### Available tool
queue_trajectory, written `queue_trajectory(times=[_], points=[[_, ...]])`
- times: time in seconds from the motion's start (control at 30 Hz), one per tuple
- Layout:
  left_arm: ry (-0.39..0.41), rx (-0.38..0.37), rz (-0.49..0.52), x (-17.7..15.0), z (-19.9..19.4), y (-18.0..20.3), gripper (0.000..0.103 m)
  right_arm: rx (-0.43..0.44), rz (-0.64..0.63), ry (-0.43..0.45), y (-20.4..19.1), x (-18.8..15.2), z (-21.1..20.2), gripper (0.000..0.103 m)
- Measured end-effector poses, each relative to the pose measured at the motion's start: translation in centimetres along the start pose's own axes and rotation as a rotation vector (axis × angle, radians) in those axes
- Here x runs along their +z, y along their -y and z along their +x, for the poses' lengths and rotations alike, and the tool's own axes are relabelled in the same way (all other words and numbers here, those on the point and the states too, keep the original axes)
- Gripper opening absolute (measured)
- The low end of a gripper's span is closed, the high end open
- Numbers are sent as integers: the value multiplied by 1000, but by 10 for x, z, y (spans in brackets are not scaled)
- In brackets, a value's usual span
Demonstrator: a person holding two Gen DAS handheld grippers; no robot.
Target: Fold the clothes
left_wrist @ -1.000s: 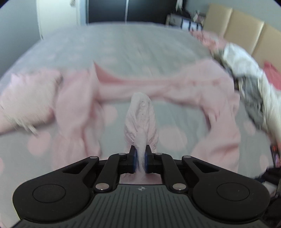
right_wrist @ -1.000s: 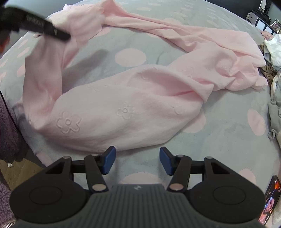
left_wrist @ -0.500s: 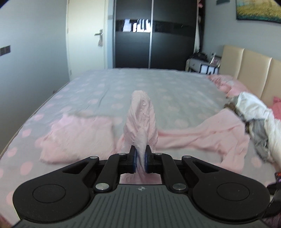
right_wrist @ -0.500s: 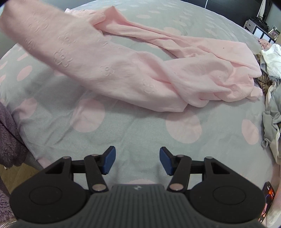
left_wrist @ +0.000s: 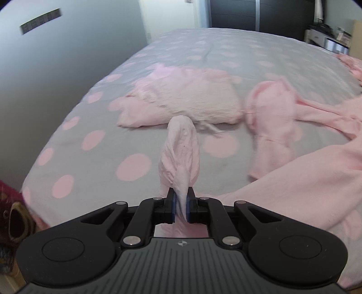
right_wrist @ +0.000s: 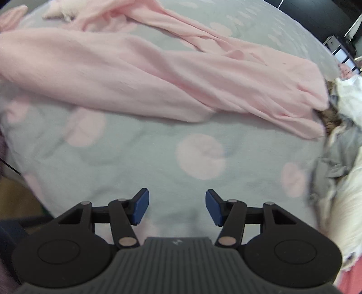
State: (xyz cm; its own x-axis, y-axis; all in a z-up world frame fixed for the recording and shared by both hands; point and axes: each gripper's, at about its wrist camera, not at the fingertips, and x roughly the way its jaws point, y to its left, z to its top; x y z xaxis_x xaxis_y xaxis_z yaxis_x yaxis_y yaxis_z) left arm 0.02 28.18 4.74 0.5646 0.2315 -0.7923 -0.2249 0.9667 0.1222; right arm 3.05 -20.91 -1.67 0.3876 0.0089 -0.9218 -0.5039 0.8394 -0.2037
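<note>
— Left wrist view first. Anything in the left tongs?

— Clenched on a bunched fold of the pink garment, standing up as a narrow ridge straight ahead of the blue pads. Rest of the same cloth trailing away to the right and down past the lower right corner.

— And under it?

— A bed with a grey cover dotted in pale pink. Farther up the cover, a second pink piece, crumpled and fuzzy-looking, lying flat, with a fringe or loose threads at its near edge. Right of that, a rolled pink lump, seemingly part of the held garment, though hard to be sure through the blur. Grey wall on the left, dark wardrobe behind the bed.

— Right wrist view?

— Right tongs released, pads wide apart, only bare dotted cover between them. No contact with any cloth.

— Where was the garment there?

— Stretched in a long band across the upper half, well beyond the fingertips, running from the left edge to the right. At its right end, touching or overlapping a heap of other clothes, grey and white, with a patterned scrap showing. Much of that side smeared.
</note>
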Motion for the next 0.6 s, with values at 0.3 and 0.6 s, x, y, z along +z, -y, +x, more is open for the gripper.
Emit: queue_trajectory(times=[0.3,0.6], points=[[-19,160,54,17,40,-7,6,-129,-2,56,105,-7,11,58],[14,230,30,34,54,-12,7,-301,-178,131,166,4,48,59]])
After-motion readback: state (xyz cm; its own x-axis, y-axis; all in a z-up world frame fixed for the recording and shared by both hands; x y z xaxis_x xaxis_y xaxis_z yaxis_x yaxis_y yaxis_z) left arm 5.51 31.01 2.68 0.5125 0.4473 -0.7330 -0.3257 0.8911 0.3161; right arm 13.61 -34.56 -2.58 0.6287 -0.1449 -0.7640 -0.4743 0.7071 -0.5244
